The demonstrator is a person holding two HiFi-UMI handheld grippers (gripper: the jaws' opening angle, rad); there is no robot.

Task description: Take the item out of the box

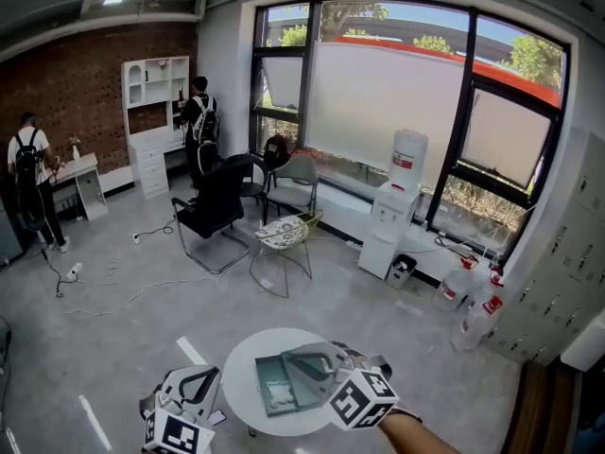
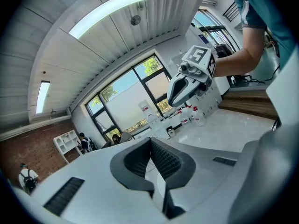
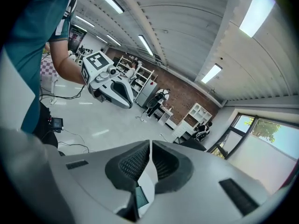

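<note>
On the round white table (image 1: 241,357) lies an open grey-green box (image 1: 267,372) with a white packet (image 1: 280,392) inside. My right gripper (image 1: 326,362) hovers over the box's right side by its raised lid, with its marker cube nearest the camera. Its jaws (image 3: 150,143) are shut with nothing between them. A sliver of the box (image 3: 140,198) shows beneath them. My left gripper (image 1: 194,391) hangs off the table's left edge. It is shut (image 2: 150,141) and empty. Each gripper view shows the other gripper: the right gripper (image 2: 184,85) and the left gripper (image 3: 112,85).
A black office chair (image 1: 213,211) and a small stool (image 1: 282,235) stand beyond the table. A water dispenser (image 1: 397,206) and water bottles (image 1: 477,296) line the window wall. Two people (image 1: 198,121) stand at the desks on the far left. Cables (image 1: 123,287) lie on the floor.
</note>
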